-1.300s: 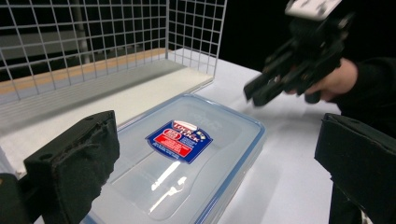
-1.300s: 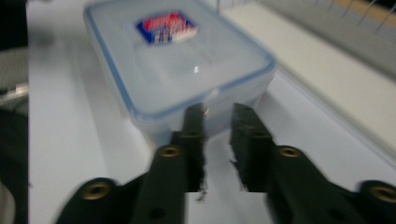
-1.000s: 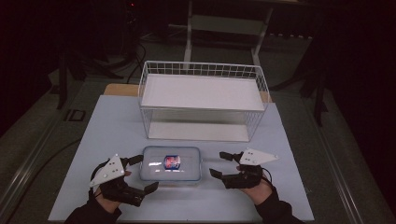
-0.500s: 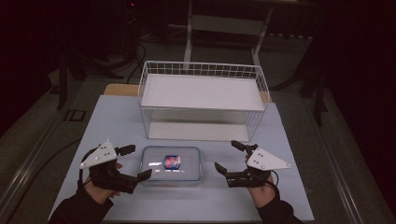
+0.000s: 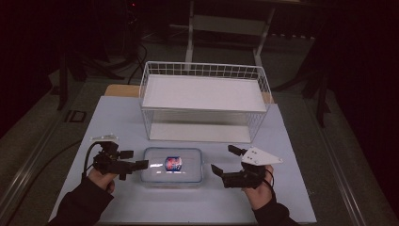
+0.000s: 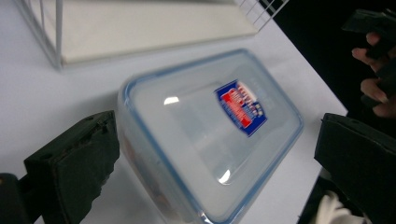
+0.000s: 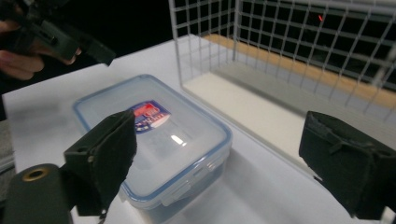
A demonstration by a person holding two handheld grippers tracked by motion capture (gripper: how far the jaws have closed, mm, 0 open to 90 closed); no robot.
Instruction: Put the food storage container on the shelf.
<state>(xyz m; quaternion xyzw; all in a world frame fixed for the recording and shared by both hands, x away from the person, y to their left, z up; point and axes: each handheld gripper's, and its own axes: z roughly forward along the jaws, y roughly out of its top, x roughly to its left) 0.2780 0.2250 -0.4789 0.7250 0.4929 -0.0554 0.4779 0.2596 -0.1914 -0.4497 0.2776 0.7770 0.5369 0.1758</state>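
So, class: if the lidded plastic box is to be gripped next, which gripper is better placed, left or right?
Probably the left gripper: its open jaws reach the lidded plastic box's near end, and its own view shows them straddling it. The right gripper, also open, stands apart from the box's other end.

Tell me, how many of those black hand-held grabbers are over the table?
2. The left gripper sits at the left end of the plastic container; the right gripper is off its right end. Both have their jaws spread, one in each hand.
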